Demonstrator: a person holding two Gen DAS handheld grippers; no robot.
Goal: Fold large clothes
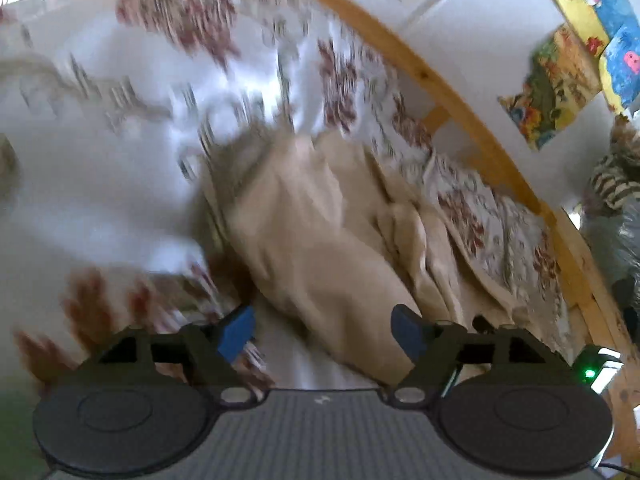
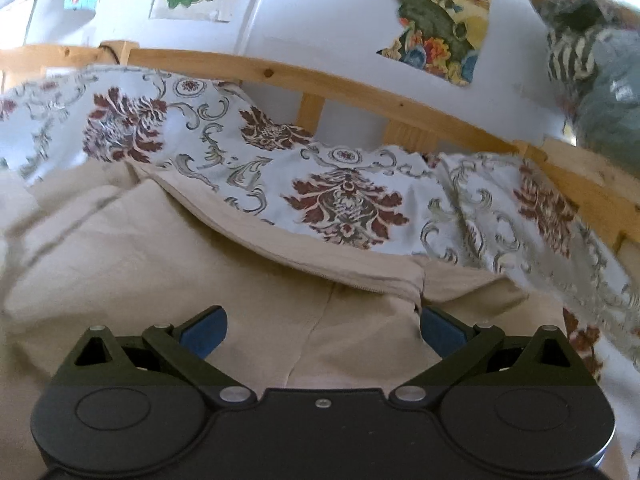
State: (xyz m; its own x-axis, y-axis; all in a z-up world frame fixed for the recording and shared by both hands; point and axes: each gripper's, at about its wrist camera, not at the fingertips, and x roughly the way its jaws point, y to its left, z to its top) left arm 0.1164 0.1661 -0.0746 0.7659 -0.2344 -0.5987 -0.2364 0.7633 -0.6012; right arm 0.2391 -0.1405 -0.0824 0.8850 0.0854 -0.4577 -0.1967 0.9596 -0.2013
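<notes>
A large beige garment (image 1: 320, 232) lies crumpled on a bed covered by a white bedspread (image 1: 120, 140) with red floral print. In the blurred left wrist view my left gripper (image 1: 324, 332) is open, its blue pads apart just above the garment's near end. In the right wrist view the beige garment (image 2: 160, 248) fills the lower frame, with a seam running down its middle. My right gripper (image 2: 322, 328) is open, its blue pads wide apart over the cloth, holding nothing. A fold of the floral bedspread (image 2: 344, 196) lies over the garment's far edge.
A wooden bed rail (image 2: 280, 76) runs along the far side, with a white wall (image 2: 320, 20) and colourful pictures (image 2: 440, 20) behind it. Plush toys (image 2: 592, 64) sit at the right. The rail also shows in the left wrist view (image 1: 460, 92).
</notes>
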